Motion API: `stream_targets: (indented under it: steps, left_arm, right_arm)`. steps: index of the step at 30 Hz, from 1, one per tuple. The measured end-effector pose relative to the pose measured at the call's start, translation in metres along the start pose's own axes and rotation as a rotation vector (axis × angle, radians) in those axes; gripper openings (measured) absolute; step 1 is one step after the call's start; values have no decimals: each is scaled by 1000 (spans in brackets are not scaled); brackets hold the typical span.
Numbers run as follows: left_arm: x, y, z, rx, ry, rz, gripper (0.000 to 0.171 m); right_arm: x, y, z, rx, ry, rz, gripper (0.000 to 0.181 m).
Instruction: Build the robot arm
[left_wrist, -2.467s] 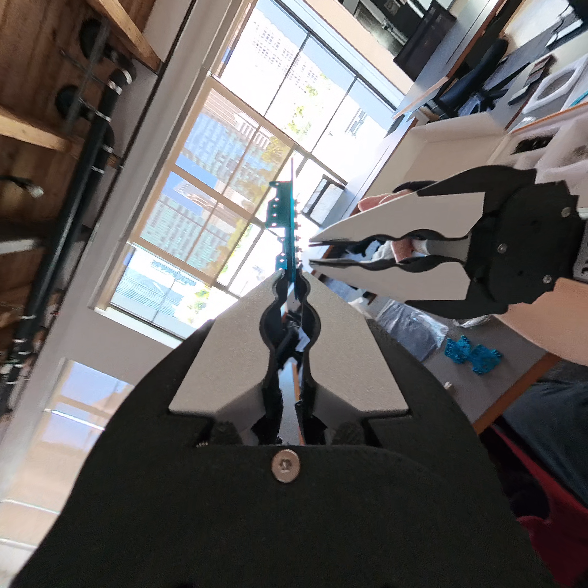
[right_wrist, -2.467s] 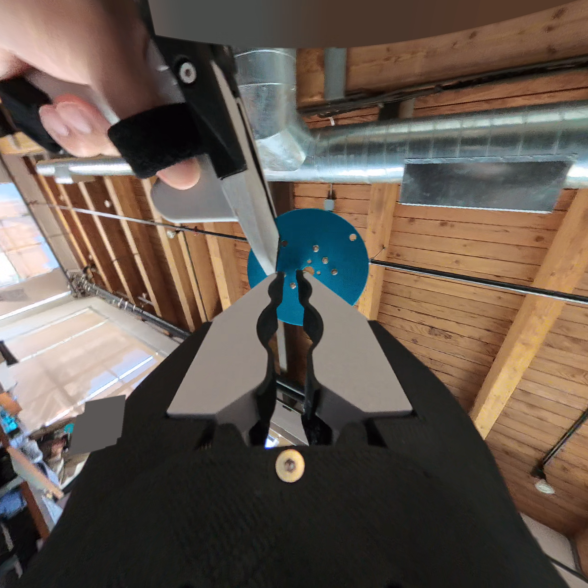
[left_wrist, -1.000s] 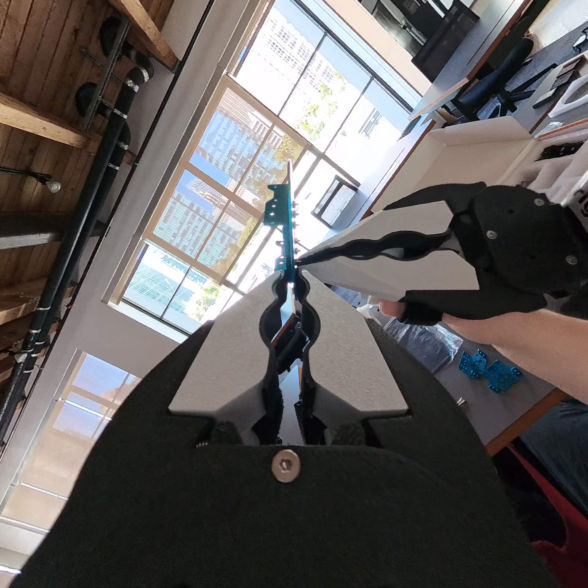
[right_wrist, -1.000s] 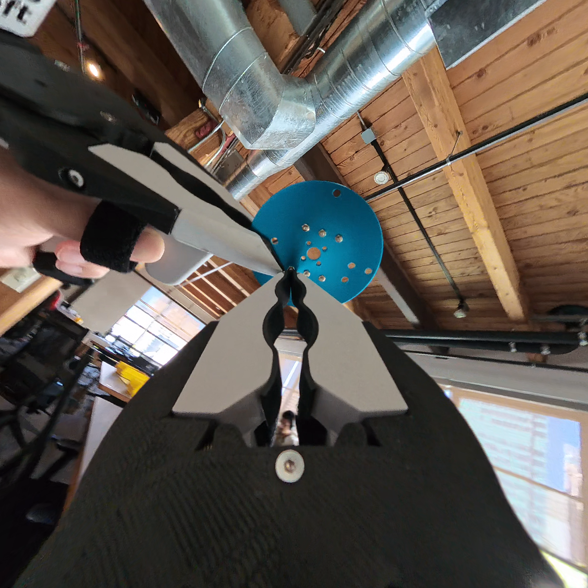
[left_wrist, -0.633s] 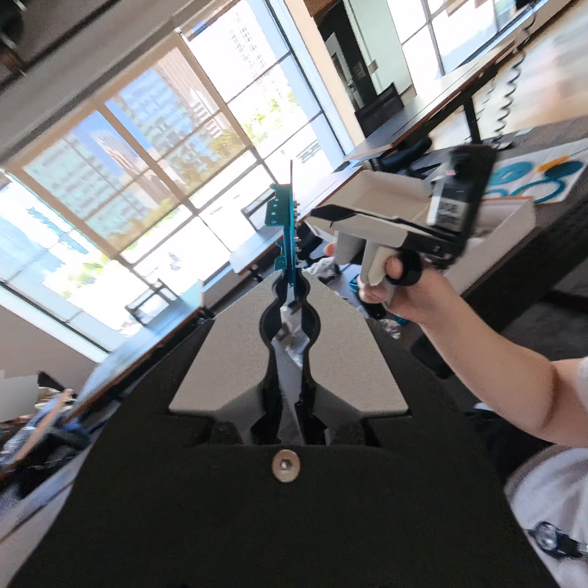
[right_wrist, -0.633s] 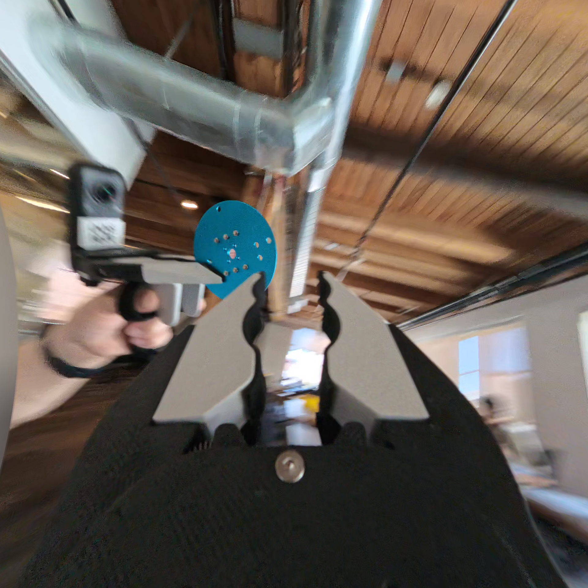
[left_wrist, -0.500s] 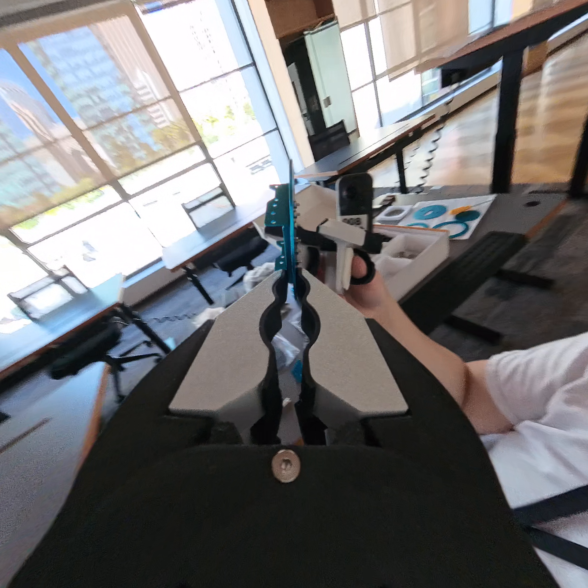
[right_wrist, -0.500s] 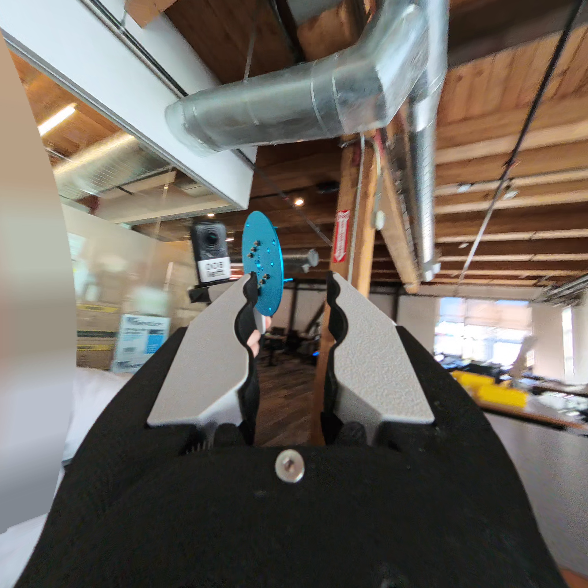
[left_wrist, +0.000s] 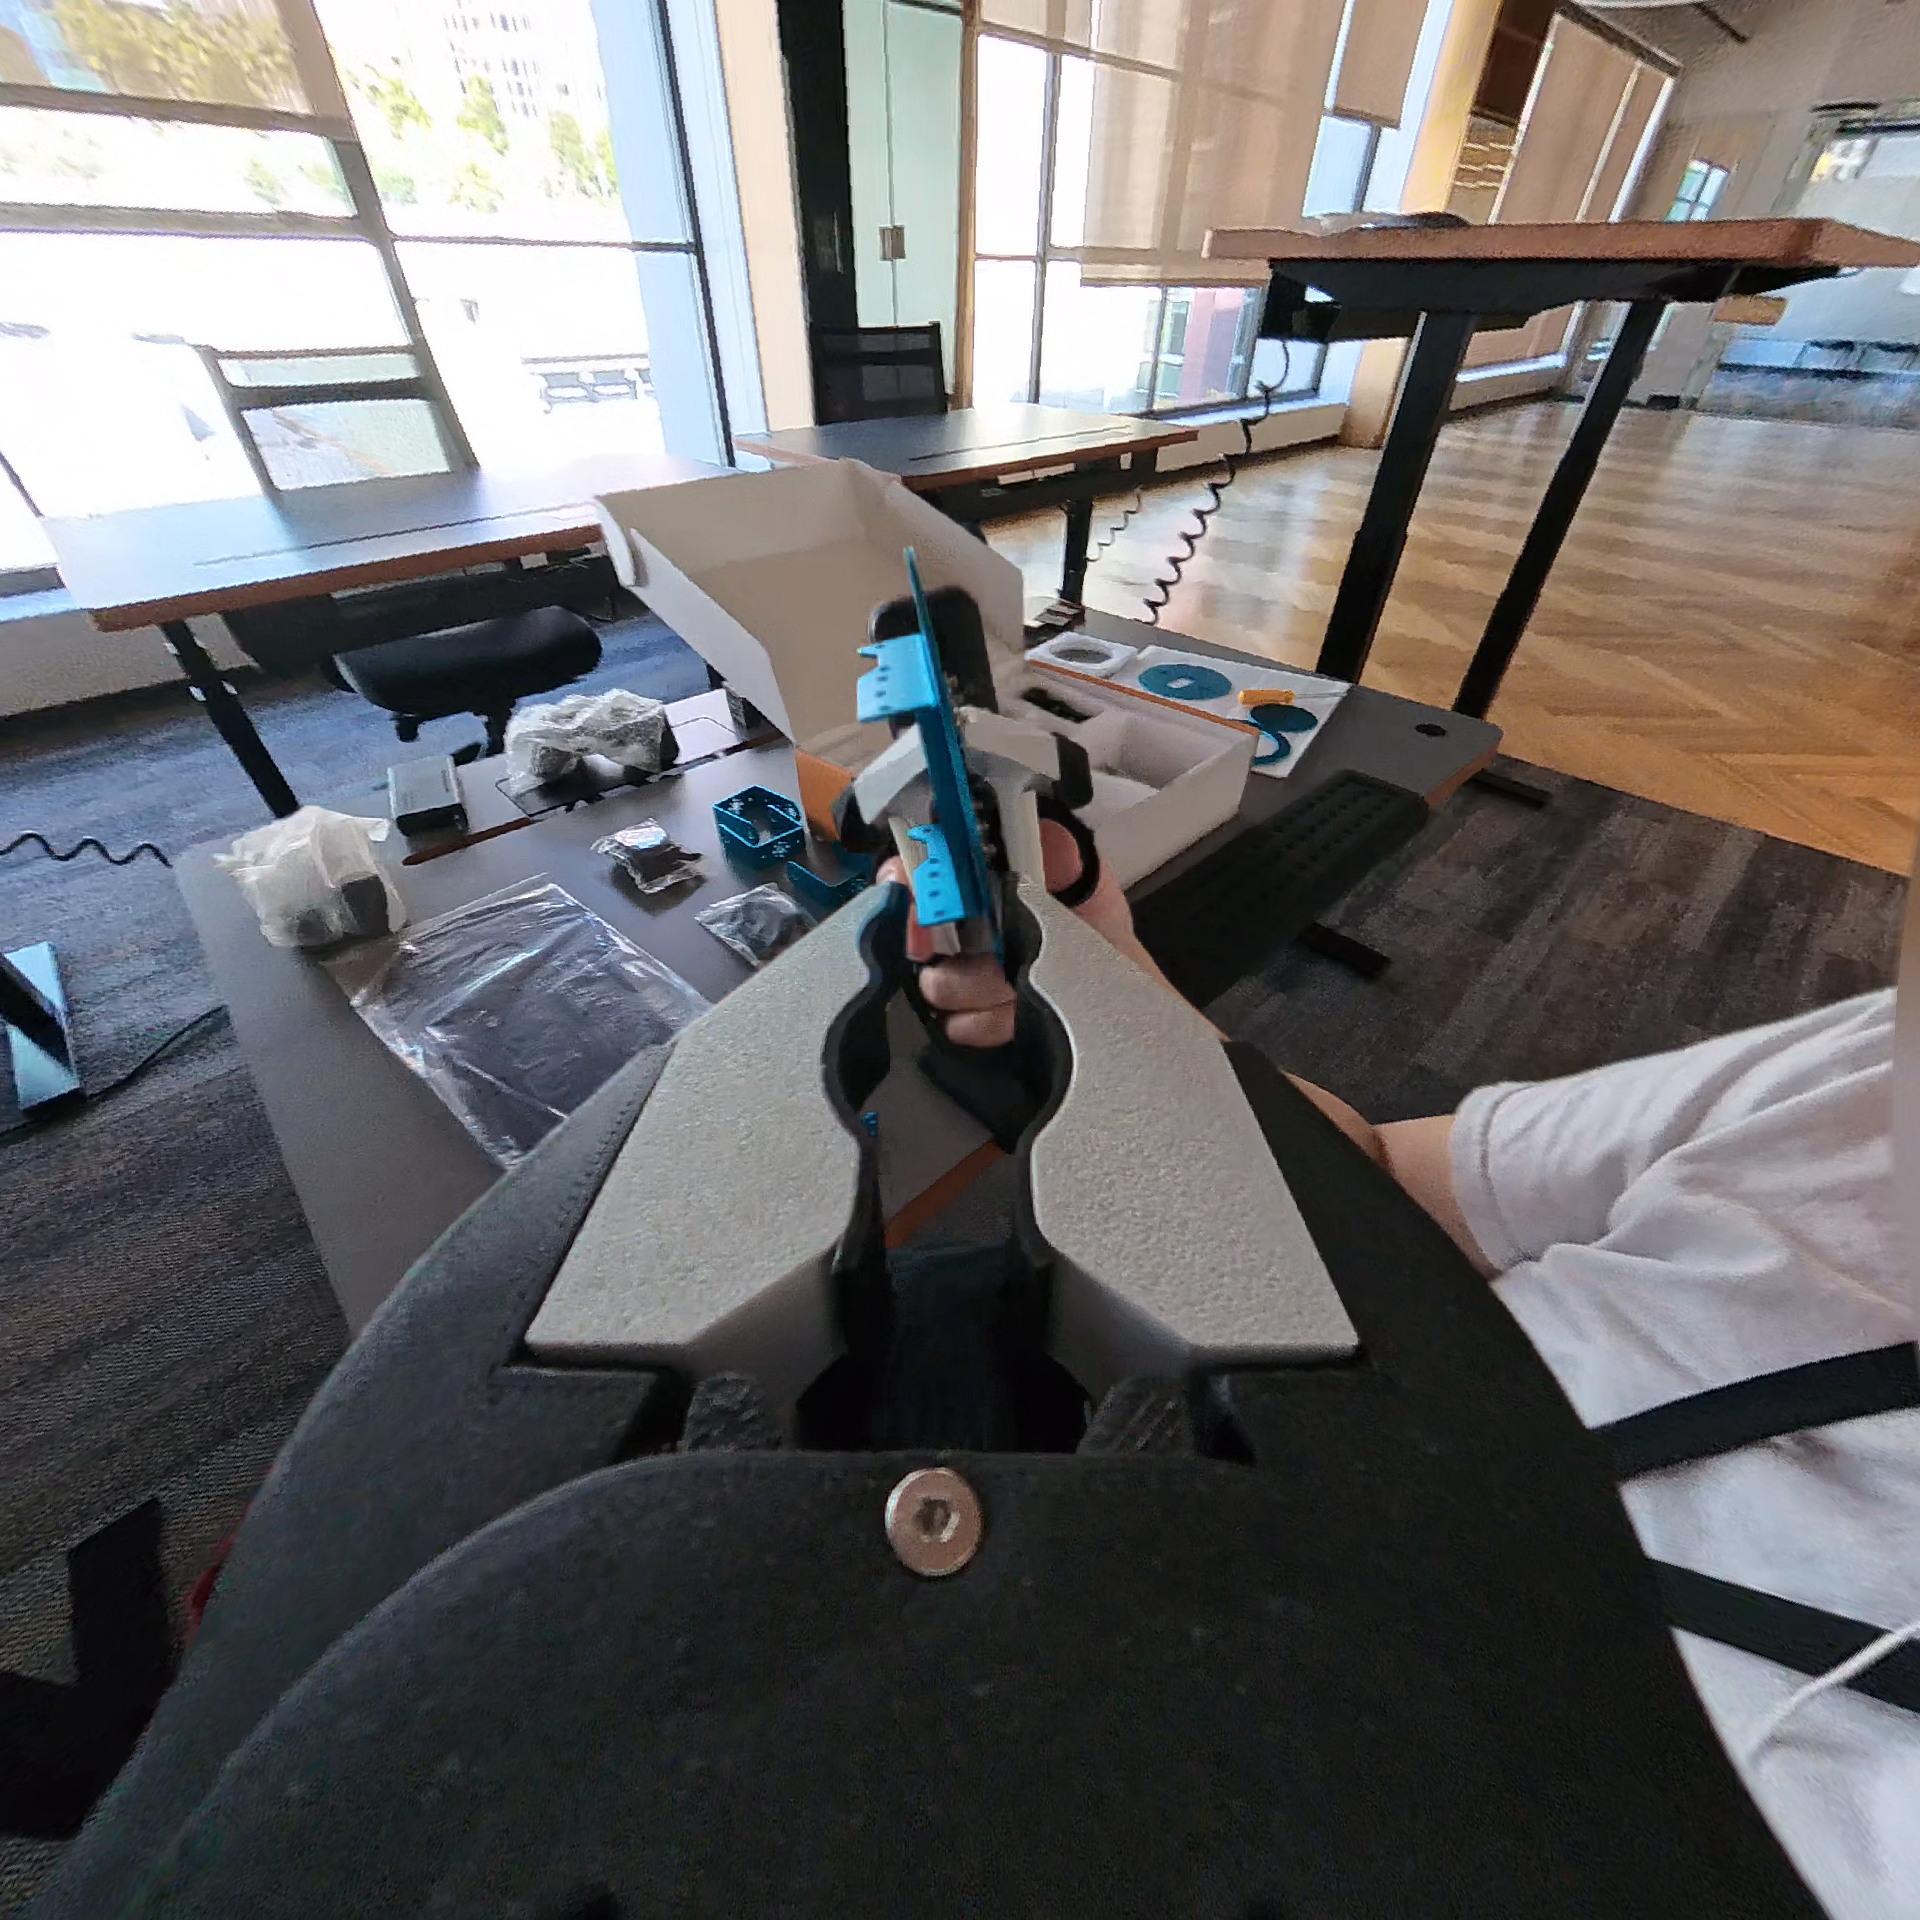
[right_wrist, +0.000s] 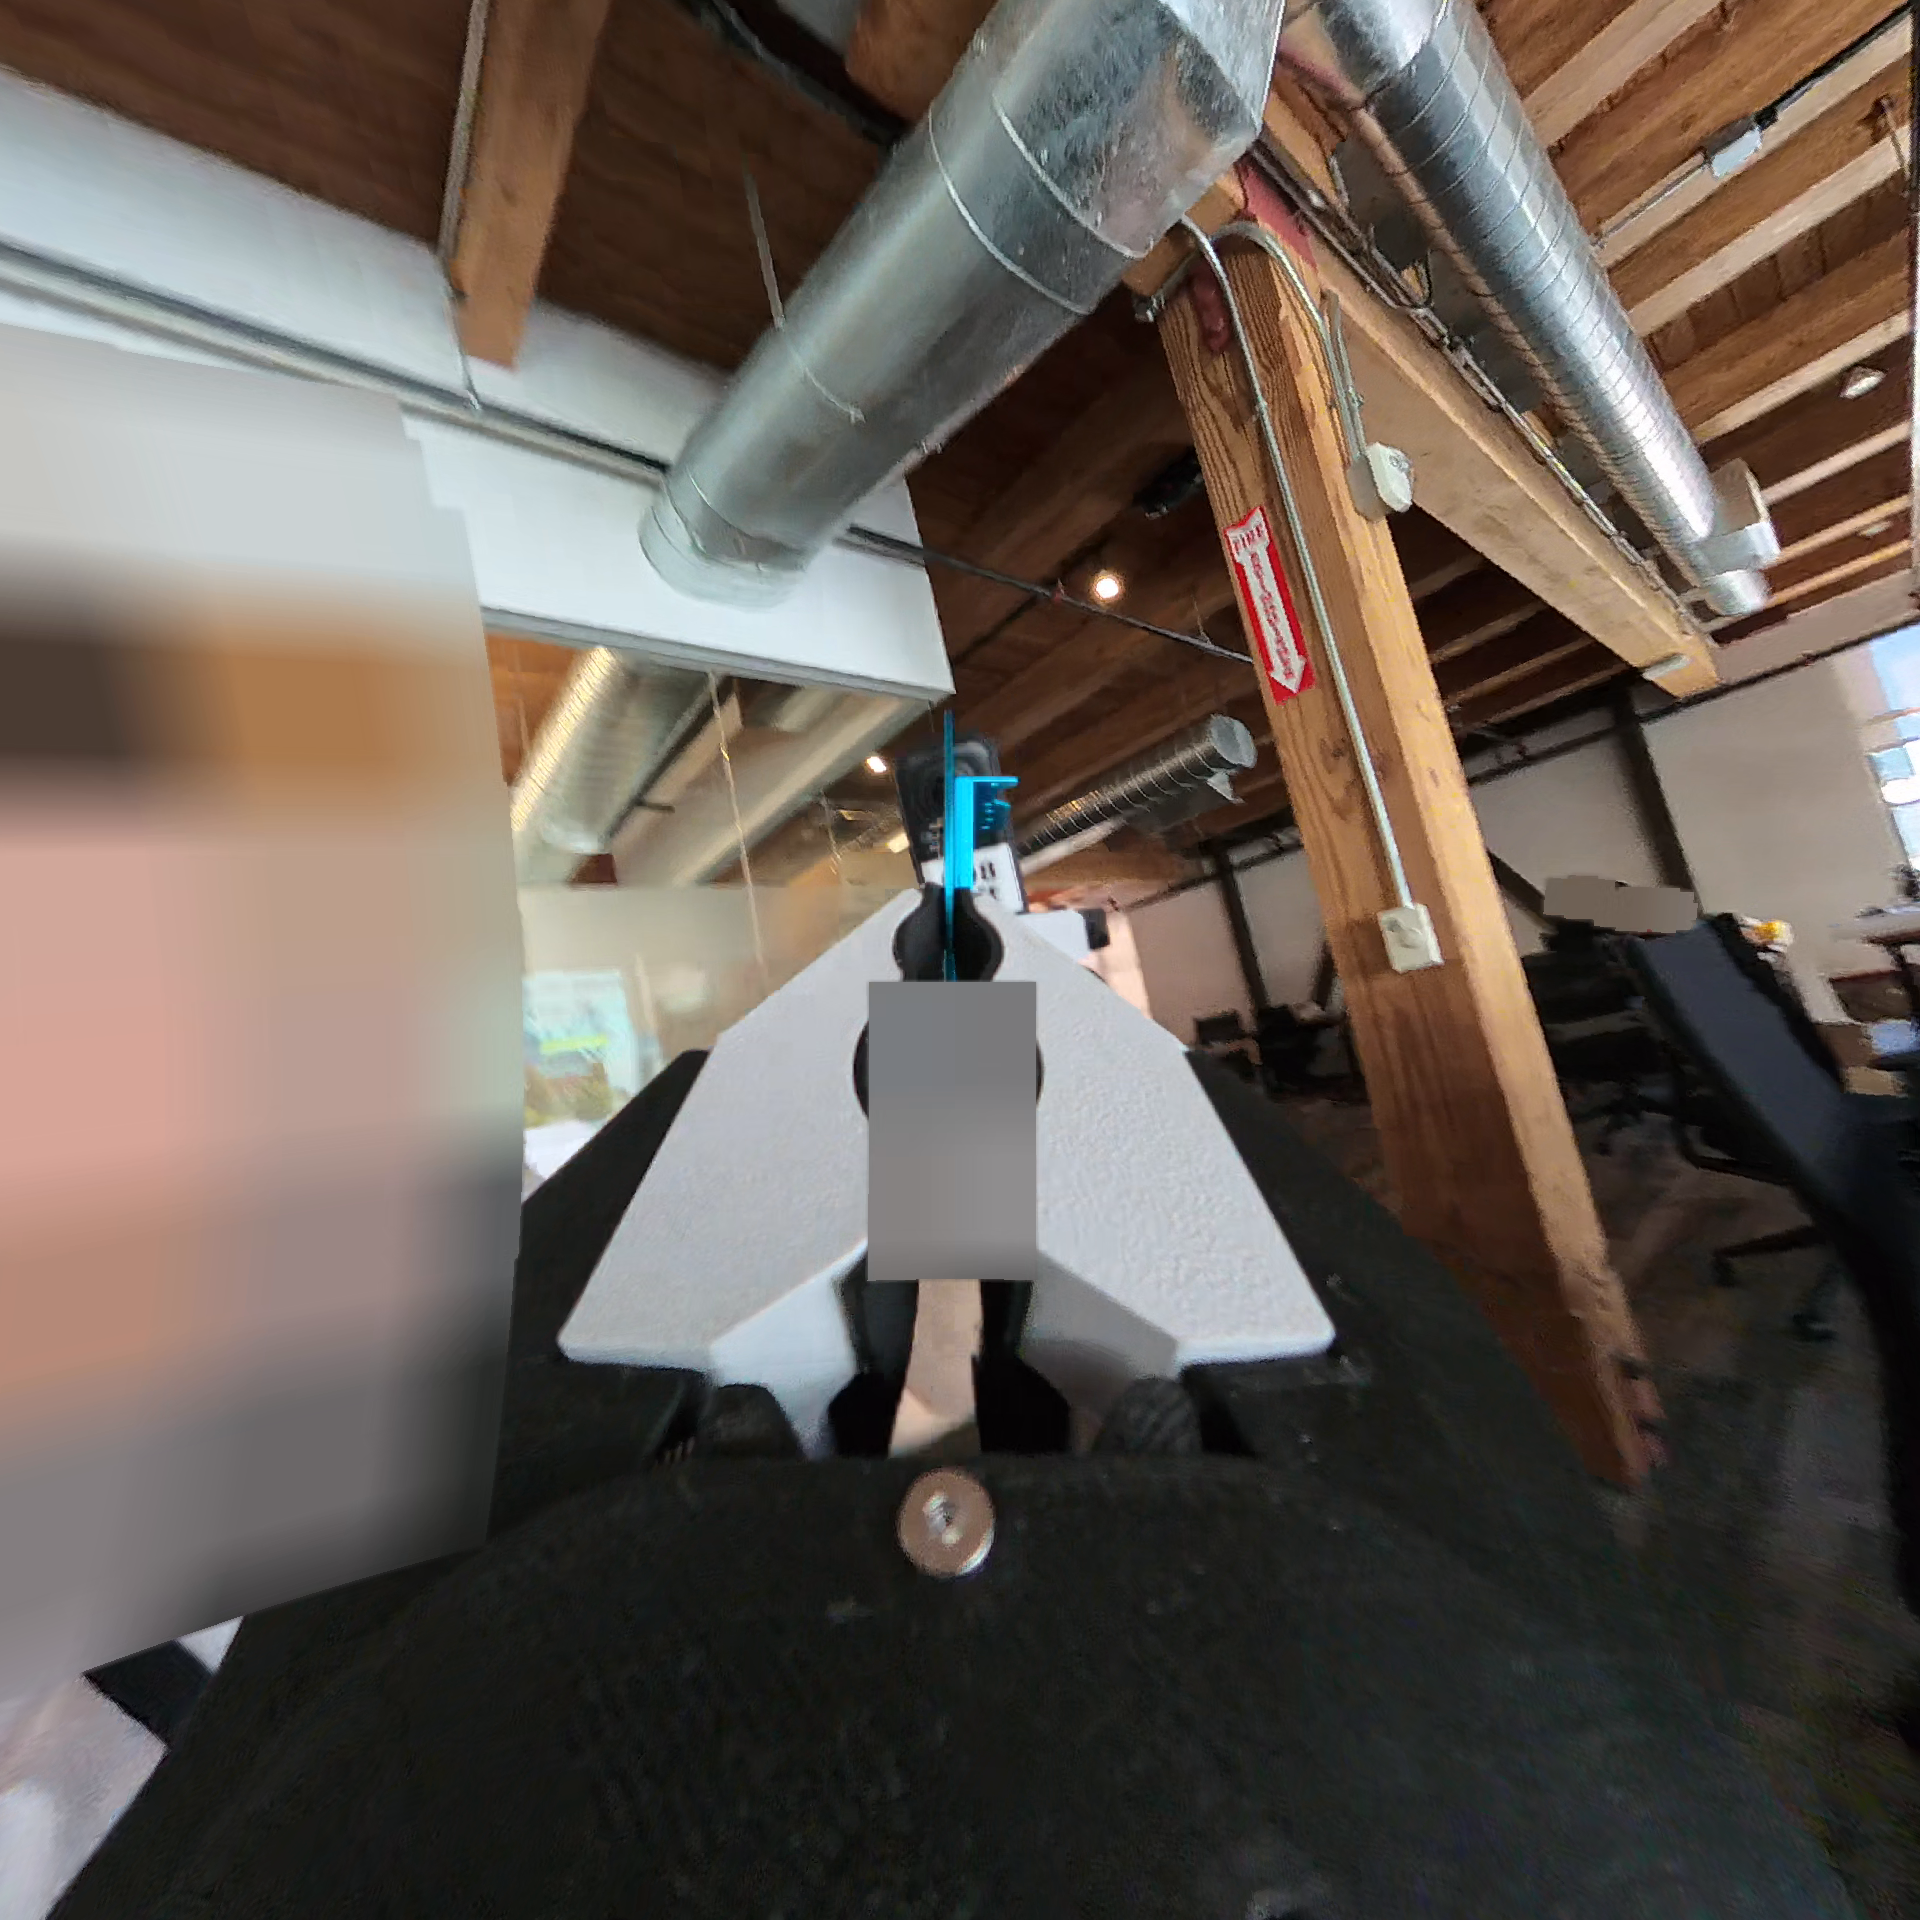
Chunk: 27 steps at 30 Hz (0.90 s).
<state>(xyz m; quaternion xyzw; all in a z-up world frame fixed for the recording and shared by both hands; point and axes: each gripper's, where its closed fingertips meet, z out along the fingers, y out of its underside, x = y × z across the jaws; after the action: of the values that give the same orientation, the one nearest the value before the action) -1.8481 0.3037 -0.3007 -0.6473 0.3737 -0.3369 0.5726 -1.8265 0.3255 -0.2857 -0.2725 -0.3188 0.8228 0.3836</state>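
A round blue metal plate (left_wrist: 940, 769) with small blue brackets (left_wrist: 894, 675) bolted to it is held upright in the air, edge-on to both cameras. My right gripper (right_wrist: 948, 925) is shut on the plate's edge (right_wrist: 948, 831). In the left wrist view it faces me head-on (left_wrist: 961, 790), with a hand around its handle. My left gripper (left_wrist: 951, 914) has its jaws parted, and the plate's lower edge stands between the fingertips, close to the right finger. The left gripper's camera body (right_wrist: 961, 790) shows just behind the plate.
Below is a dark table (left_wrist: 312, 1091) with plastic bags, loose blue brackets (left_wrist: 756, 821), an open white box (left_wrist: 1164, 769), blue rings (left_wrist: 1184, 681) and a black pad (left_wrist: 1299, 842). A person's white sleeve is at the right. A wooden post (right_wrist: 1392, 935) stands to the right. Left and right tips are no more than a few centimetres apart.
Both views swung down from the ceiling and windows to the room. The right gripper opened, came round to face the left one and shut on the plate. The left jaws parted.
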Motion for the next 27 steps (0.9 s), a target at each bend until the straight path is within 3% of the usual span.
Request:
stream_targets:
  steps: [2,6,13,16,19,21,23,24,27]
  left_arm:
    - [-6,0,-9,57,-43,18,22]
    - [-16,1,-23,125,-71,-23,22]
    - [-35,30,-28,55,-127,-36,20]
    - [-35,37,-28,33,-122,5,4]
    - [-48,42,-33,-15,-205,90,3]
    - [-60,45,-39,-53,-275,128,2]
    - [-68,45,-50,-84,-322,157,3]
    - [-72,45,-57,-102,-344,168,3]
    - [-82,47,-83,-150,-408,184,3]
  right_arm:
    - [7,4,-4,53,-31,76,0]
    - [22,24,-2,27,-56,93,0]
    - [42,45,4,25,-130,-13,0]
    - [49,51,5,68,-198,-27,0]
    - [61,56,6,78,-220,-56,0]
    - [78,60,9,26,-145,-59,2]
    - [92,45,6,-20,3,-121,26]
    - [98,36,-1,-81,105,-196,28]
    - [134,38,-57,-577,542,-551,19]
